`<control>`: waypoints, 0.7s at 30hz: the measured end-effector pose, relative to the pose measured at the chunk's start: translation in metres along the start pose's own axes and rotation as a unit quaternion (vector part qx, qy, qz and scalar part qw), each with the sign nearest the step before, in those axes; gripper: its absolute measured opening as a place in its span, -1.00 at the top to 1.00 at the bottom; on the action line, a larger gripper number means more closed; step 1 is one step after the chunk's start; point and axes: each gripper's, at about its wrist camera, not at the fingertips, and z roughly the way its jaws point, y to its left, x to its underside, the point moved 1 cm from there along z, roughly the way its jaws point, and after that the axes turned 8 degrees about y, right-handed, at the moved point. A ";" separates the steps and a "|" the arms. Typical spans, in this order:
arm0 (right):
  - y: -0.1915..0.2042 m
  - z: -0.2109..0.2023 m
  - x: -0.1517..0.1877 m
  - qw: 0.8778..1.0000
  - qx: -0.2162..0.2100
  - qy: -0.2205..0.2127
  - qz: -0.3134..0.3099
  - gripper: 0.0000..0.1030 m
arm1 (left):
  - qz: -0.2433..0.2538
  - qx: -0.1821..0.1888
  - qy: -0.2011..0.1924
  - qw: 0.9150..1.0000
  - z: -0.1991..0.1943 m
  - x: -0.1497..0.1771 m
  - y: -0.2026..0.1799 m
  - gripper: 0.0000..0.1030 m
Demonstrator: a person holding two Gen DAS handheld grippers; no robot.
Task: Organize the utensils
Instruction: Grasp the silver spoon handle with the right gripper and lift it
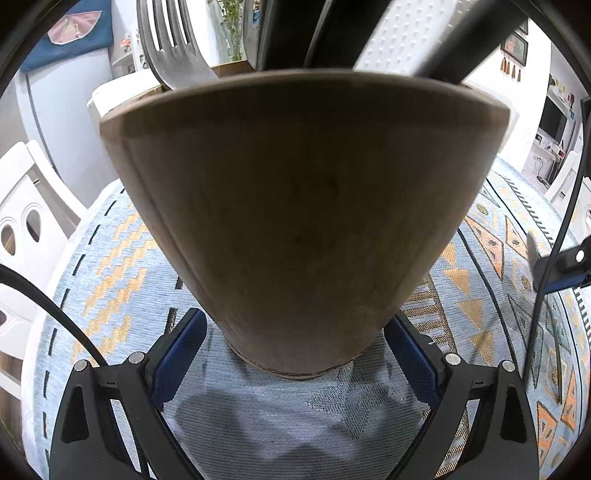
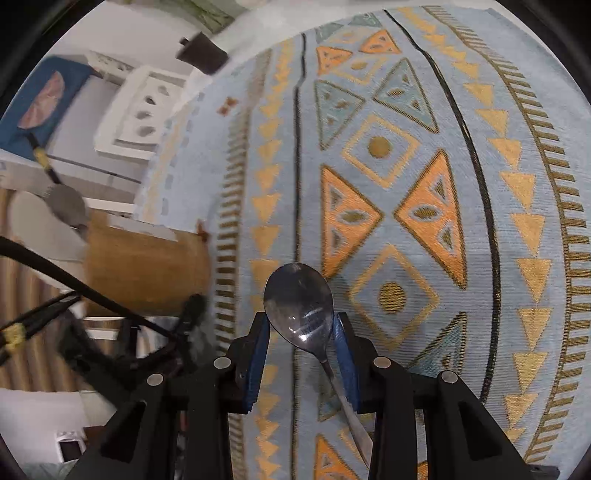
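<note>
A wooden utensil holder (image 1: 295, 221) stands on the patterned tablecloth (image 1: 258, 413) and fills the left wrist view. It holds a slotted metal turner (image 1: 173, 44), black handles (image 1: 291, 33) and a white dotted tool (image 1: 402, 37). My left gripper (image 1: 295, 321) straddles the holder low down, its blue pads (image 1: 181, 354) against the sides. In the right wrist view my right gripper (image 2: 301, 325) is shut on a metal spoon (image 2: 299, 299), bowl forward above the cloth, handle running back under the right finger. The holder (image 2: 147, 266) appears blurred at the left there.
White chairs (image 1: 26, 206) stand past the table's rounded edge on the left. A dark small object (image 2: 201, 51) sits near the far edge of the table. Black cables (image 1: 55, 302) hang near both grippers. A black and blue piece (image 1: 565, 266) juts in at the right edge.
</note>
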 end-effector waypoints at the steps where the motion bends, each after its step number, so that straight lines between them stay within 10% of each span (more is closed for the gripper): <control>1: -0.001 -0.003 -0.001 1.000 -0.010 0.000 0.000 0.33 | 0.000 0.000 0.000 1.000 0.000 0.000 0.000 -0.88; 13: -0.011 -0.014 0.000 1.000 -0.004 0.005 0.008 0.33 | 0.000 0.000 0.000 1.000 0.000 0.000 0.000 -0.88; 21: 0.004 0.005 -0.009 0.984 0.170 0.008 -0.057 0.34 | 0.000 0.000 0.002 1.000 0.001 0.000 0.001 -0.88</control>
